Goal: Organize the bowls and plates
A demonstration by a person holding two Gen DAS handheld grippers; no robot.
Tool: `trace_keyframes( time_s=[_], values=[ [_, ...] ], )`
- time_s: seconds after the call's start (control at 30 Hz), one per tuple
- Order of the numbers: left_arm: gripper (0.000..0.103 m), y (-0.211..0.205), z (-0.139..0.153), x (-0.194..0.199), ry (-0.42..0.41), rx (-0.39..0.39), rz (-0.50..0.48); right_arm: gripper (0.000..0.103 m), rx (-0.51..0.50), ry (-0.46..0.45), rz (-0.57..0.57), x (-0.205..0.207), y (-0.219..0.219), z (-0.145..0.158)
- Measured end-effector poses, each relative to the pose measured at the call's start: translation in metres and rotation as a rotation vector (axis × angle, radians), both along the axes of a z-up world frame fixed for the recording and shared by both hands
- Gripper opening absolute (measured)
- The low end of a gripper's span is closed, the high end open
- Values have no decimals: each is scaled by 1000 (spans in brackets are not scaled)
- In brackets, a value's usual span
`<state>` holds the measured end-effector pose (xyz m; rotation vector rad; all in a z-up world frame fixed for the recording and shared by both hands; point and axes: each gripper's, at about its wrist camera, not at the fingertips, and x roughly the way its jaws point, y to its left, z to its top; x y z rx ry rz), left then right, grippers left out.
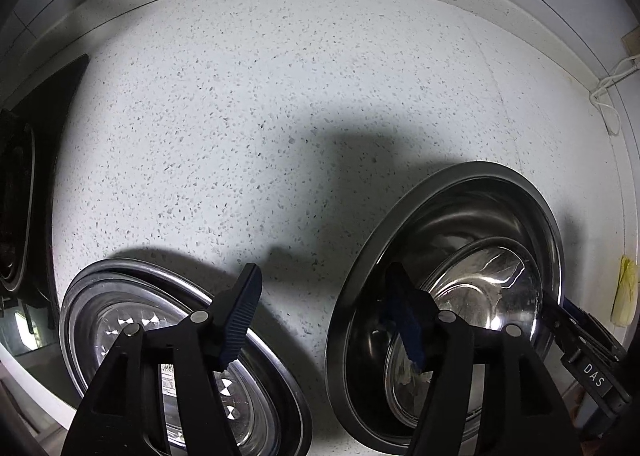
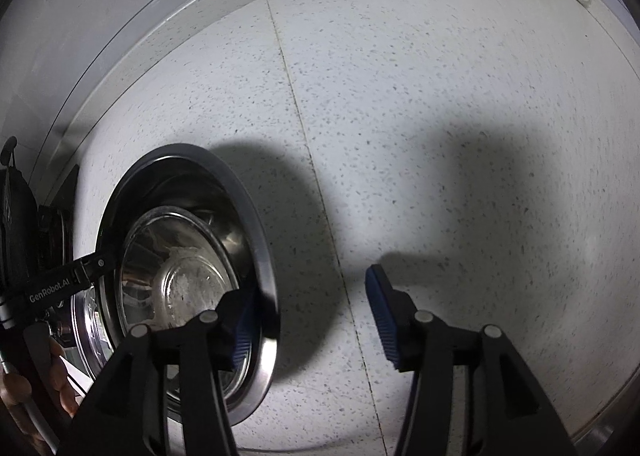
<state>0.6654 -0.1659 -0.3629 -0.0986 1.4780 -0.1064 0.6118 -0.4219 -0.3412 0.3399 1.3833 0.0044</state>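
Note:
A large steel bowl (image 1: 472,191) stands on the speckled counter (image 1: 280,115) with a smaller steel bowl (image 1: 488,288) nested inside it. A stack of steel plates (image 1: 120,316) lies to its left. My left gripper (image 1: 324,316) is open, one finger over the plates, the other over the large bowl's left rim. In the right wrist view the large bowl (image 2: 256,240) and small bowl (image 2: 180,276) sit at the left. My right gripper (image 2: 312,320) is open, its left finger over the bowl's right rim, its right finger over the counter (image 2: 440,95).
A black stove top (image 1: 44,127) lies at the counter's left end. A white cord (image 1: 608,95) lies in the far right corner by the tiled wall. A yellow object (image 1: 624,292) sits at the right edge. The plate stack (image 2: 86,328) shows behind the bowl.

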Motion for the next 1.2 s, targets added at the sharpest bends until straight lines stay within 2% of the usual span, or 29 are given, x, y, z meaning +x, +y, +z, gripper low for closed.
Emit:
trace_keyframes(
  time_s=[0.33, 0.5, 0.6, 0.67, 0.73, 0.77, 0.8, 0.83, 0.87, 0.9, 1.03, 1.2],
  values=[
    [58, 13, -1, 0, 33, -35, -10, 50, -36, -4, 9, -5, 4, 7],
    [58, 23, 0, 3, 63, -85, 11, 50, -43, -2, 1, -7, 8, 7],
    [57, 30, 2, 8, 68, -140, 21, 50, -55, -4, 1, -7, 11, 8],
    [51, 30, 2, 12, 67, -127, 2, 50, -60, -6, 0, -8, 12, 8],
    [12, 25, 3, 10, 72, -121, -24, 45, -57, -11, 5, -9, 14, 8],
    [11, 20, -1, 8, 89, -138, -40, 37, -50, -20, 11, -10, 16, 9],
    [10, 16, -2, 6, 88, -128, -52, 22, -35, -27, 19, -11, 18, 9],
    [10, 11, 0, 4, 77, -118, -63, 13, -31, -31, 28, -12, 21, 10],
    [9, 7, 2, 3, 68, -105, -85, 9, -56, -35, 42, -12, 25, 12],
    [9, 4, 2, 1, 64, -95, -94, 10, -88, -38, 53, -12, 28, 13],
    [9, 4, 1, -6, 63, -94, -94, 10, -65, -24, 41, -15, 25, 13],
    [9, 7, 6, -17, 45, -71, -97, 10, -86, -29, 58, -23, 31, 19]
  ],
)
